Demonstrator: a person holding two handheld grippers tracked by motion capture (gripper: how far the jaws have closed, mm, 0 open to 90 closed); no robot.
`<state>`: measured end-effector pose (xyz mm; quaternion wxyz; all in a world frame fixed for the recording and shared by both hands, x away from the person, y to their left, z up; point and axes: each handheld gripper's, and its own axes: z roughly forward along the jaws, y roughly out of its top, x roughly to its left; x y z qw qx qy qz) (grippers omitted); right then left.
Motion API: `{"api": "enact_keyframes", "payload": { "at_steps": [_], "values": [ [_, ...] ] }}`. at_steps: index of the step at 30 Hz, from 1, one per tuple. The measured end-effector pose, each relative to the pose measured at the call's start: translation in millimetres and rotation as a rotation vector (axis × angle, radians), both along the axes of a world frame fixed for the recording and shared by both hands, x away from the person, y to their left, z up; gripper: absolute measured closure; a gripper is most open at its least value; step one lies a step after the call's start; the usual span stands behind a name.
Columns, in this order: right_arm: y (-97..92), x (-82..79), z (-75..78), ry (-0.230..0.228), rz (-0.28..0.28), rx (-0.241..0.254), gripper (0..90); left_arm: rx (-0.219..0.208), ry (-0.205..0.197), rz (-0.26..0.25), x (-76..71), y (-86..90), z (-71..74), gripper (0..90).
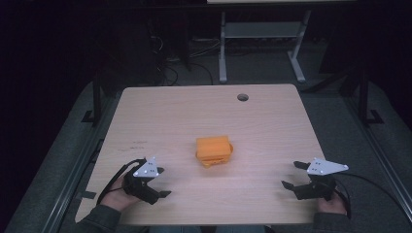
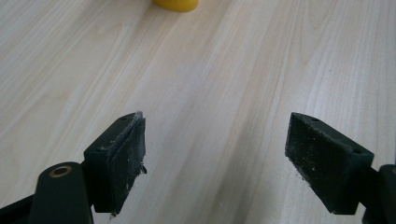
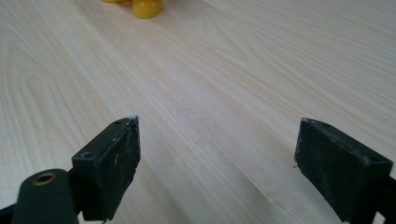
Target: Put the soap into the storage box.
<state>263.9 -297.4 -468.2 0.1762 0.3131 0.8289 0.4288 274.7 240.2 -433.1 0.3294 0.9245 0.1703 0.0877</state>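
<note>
table (image 1: 160, 116): light wood top, centre of frame | hole (image 1: 243, 97): round, dark-rimmed, upper middle of the tabletop | marks (image 1: 132, 144): faint dark scuffs, left part of the tabletop | desk frame (image 1: 262, 36): grey legs, top centre, on the floor behind | cables (image 1: 167, 68): tangled, dark, upper left of centre, on the floor

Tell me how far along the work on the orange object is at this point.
Barely begun, it seems. Done: nothing visible; the orange object sits alone mid-table, untouched. In hand: nothing; the left gripper and right gripper both stand open near the table's front edge, either side of the object. Left: reaching it and gripping it.
</note>
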Motion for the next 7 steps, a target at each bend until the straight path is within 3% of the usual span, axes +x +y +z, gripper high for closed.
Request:
{"api": "enact_keyframes", "payload": {
  "at_steps": [7],
  "values": [
    [2.6, -0.3, 0.9, 0.004, 0.018, 0.003, 13.7, 0.003, -0.022, 0.026, -4.5, 3.7, -7.2, 17.6]
  ]
}}
